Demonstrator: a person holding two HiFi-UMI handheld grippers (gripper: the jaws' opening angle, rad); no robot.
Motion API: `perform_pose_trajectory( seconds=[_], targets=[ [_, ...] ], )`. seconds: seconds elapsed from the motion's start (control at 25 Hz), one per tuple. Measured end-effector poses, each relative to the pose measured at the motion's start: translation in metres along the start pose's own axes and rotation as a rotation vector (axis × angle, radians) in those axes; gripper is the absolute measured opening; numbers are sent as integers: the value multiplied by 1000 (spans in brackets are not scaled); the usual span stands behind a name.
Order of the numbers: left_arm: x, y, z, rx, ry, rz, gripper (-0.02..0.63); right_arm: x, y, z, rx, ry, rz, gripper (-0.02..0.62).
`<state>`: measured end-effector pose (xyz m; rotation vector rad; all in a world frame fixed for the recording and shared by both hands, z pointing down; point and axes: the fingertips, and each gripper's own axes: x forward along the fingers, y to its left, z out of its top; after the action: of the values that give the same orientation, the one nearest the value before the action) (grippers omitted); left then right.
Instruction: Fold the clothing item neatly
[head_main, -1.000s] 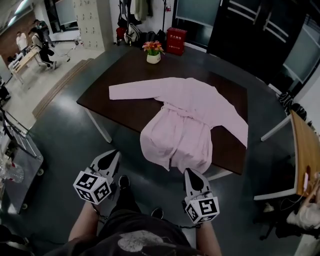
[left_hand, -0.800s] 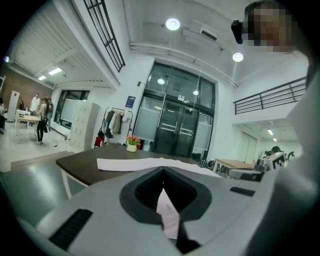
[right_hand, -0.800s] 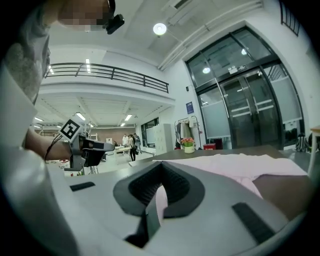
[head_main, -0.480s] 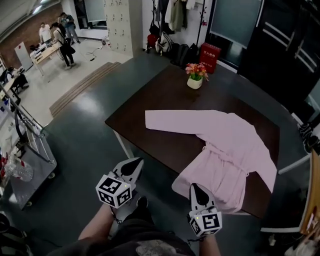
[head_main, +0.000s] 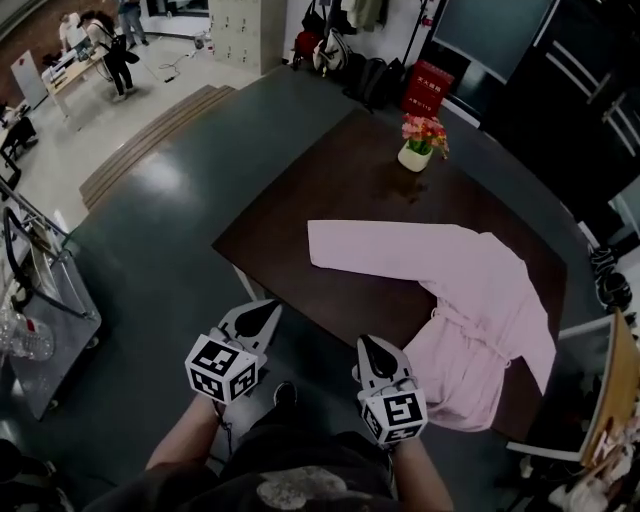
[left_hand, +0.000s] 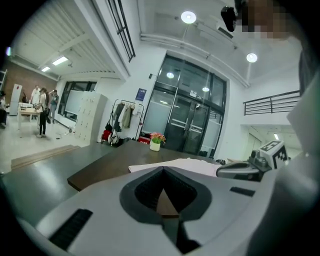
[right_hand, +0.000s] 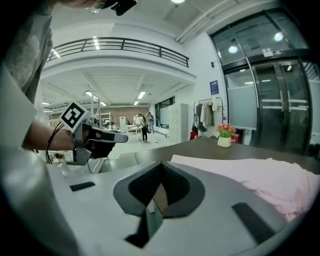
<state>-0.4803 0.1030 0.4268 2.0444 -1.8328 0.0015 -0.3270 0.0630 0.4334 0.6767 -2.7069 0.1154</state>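
Observation:
A pale pink robe lies spread on the dark brown table, one sleeve stretched toward the left, its hem hanging over the near right edge. The same robe fills the right of the right gripper view and shows as a thin pale strip in the left gripper view. My left gripper hovers over the floor just off the table's near corner, shut and empty. My right gripper is also shut and empty, short of the table edge, near the robe's hanging hem.
A white pot of flowers stands on the far side of the table. A red box and bags sit by the far wall. A metal cart stands at the left. People are at a desk far left.
I have walked leftward round the table; the robe now sits further right in the head view. Both grippers stay shut and low in front of me, now close to the table's near corner.

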Motion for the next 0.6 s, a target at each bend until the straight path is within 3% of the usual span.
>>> perform_pose_trajectory(
  seconds=[0.16,0.4,0.6],
  targets=[
    [6,20,-8,-56,32,21,11,40,7,-5,-15,80,39,-9],
    [28,24,-15,-62,59,91,11,72,-18,-18,-10,126,89,-8],
    [46,16,-17,-75,81,141,11,91,-25,-31,-159,177,164,-8]
  ],
)
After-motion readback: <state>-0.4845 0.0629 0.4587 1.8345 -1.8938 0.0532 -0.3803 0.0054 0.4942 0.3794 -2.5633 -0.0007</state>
